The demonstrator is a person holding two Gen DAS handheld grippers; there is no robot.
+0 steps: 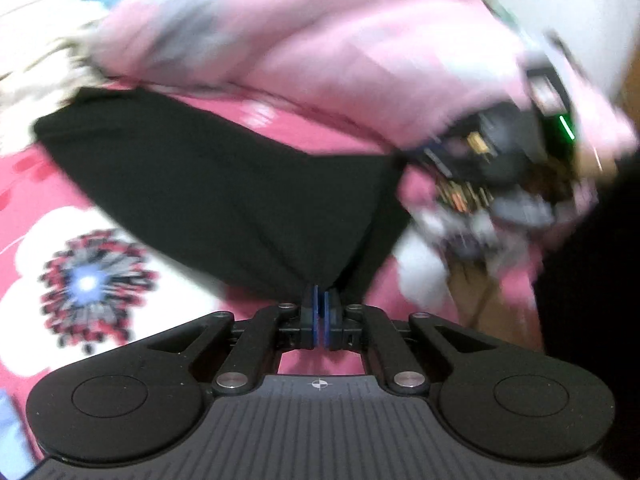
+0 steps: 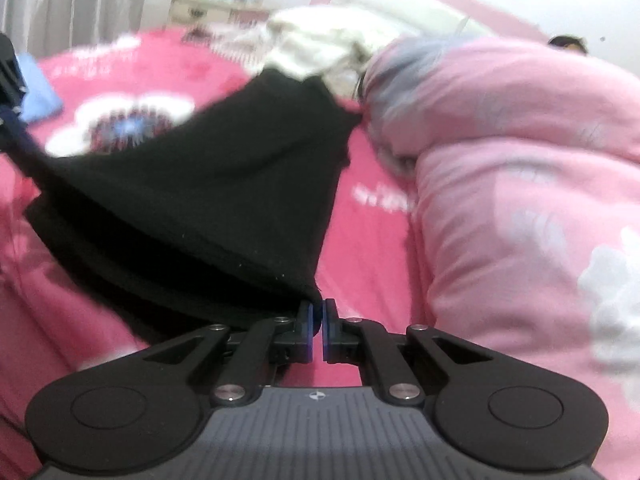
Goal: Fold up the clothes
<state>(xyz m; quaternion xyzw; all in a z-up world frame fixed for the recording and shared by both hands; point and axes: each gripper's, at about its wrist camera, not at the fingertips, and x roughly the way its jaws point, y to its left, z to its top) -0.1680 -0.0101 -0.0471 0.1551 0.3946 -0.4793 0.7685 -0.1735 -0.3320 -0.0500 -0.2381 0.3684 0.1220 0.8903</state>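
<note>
**Black garment held at two corners above the pink bed**

The soft black knitted garment (image 1: pixel 224 184) hangs between the two claws and stretches over the deep pink bed sheet with a white flower print (image 1: pixel 48 280). In the left wrist view the left gripper (image 1: pixel 320 300) has its jaws pressed together on a corner of the cloth, which spreads away toward 10 o'clock. In the right wrist view the right gripper (image 2: pixel 318 312) is also closed on a corner; the black cloth (image 2: pixel 208 184) fans out toward 11 o'clock, and its far end reaches the heap of cream-white clothes (image 2: pixel 316 44) at 12 o'clock. The puffy pale pink quilt (image 2: pixel 520 152) lies at 2 o'clock, just beside the garment. In the left view the other gripper's body (image 1: pixel 512 160) shows at 2 o'clock, blurred.

I judge the fabric as light, limp and a little stretchy: it sags in the middle and shows a doubled layer along the lower edge. It is not fragile and not slippery, but a thin pinch may slide out if the cloth is pulled hard. The best places to hold are the corners or a hem, as now, with both corners kept level so the fold falls straight.
</note>
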